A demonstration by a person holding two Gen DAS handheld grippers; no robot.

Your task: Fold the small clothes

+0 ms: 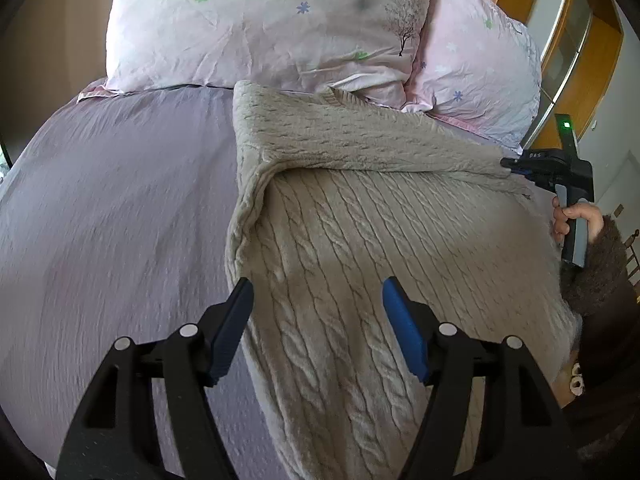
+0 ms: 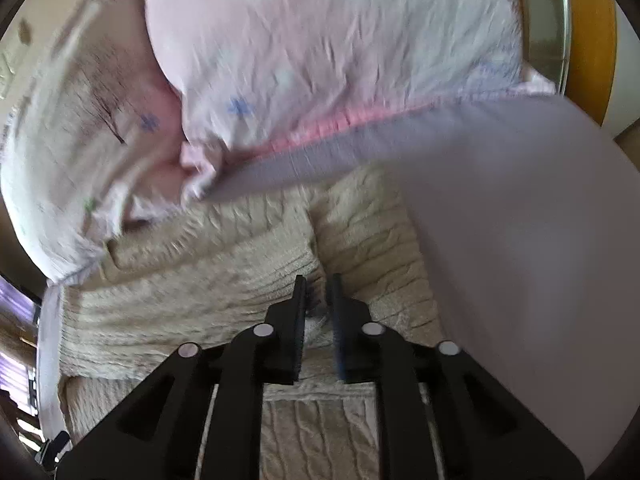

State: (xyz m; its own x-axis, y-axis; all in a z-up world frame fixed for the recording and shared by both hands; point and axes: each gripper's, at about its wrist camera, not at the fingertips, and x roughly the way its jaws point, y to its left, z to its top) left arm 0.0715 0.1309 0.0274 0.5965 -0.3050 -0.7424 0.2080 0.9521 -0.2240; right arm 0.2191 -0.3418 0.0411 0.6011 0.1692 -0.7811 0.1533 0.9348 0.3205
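Note:
A beige cable-knit sweater (image 1: 360,248) lies on a lilac bed sheet (image 1: 120,220). Its top part is folded over across the body as a band (image 1: 340,136). My left gripper (image 1: 318,292) is open and empty, hovering over the sweater's left edge. My right gripper (image 1: 510,165) shows at the right in the left wrist view, holding the end of the folded band. In the right wrist view the right gripper (image 2: 318,284) is shut on a fold of the sweater (image 2: 200,292), and the picture is blurred.
Two pale pink pillows (image 1: 272,24) with flower prints lie at the head of the bed, just beyond the sweater. A wooden headboard frame (image 1: 576,52) stands at the far right. The person's hand and brown sleeve (image 1: 600,264) are at the right edge.

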